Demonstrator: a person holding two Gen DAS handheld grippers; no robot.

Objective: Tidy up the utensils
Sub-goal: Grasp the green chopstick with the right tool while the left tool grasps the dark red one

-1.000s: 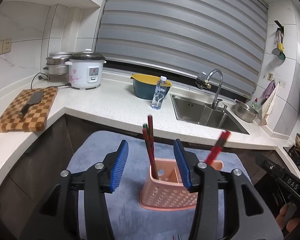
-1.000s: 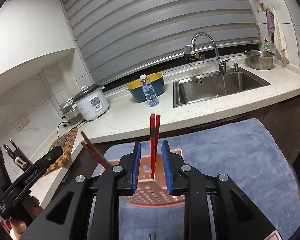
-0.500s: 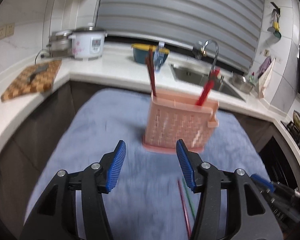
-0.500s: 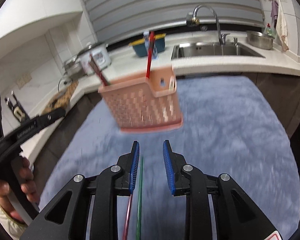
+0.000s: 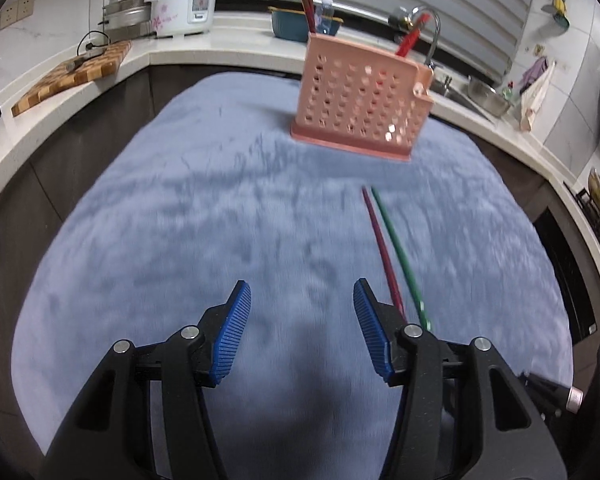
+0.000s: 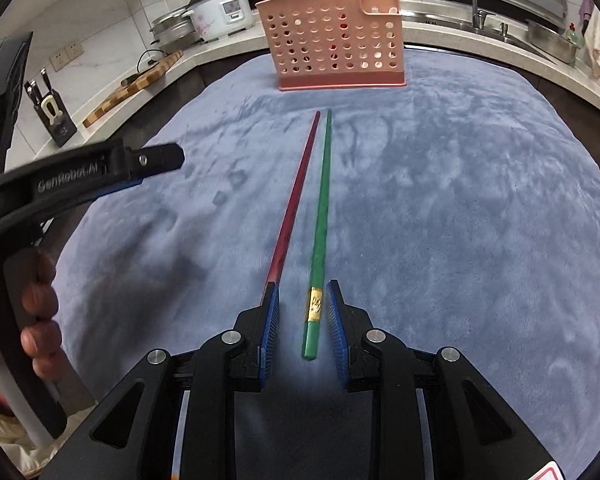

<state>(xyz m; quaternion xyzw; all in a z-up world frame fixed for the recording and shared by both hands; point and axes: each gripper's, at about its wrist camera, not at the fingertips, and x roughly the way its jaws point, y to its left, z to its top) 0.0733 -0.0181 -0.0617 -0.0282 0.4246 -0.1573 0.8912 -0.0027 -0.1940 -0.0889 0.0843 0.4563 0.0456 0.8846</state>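
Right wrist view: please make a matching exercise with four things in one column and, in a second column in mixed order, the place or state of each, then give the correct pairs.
Things:
1. green chopstick
2. dark red chopstick
3. pink utensil basket
4. left gripper

Places or states:
A. stands upright at the far end of the blue mat, chopsticks inside
B. lies on the mat, its near end between the open fingers of the right gripper
C. open, holding nothing, above the mat
D. lies on the mat, its near end hidden behind that gripper's left finger

Pairs: 1-B, 2-D, 3-A, 4-C
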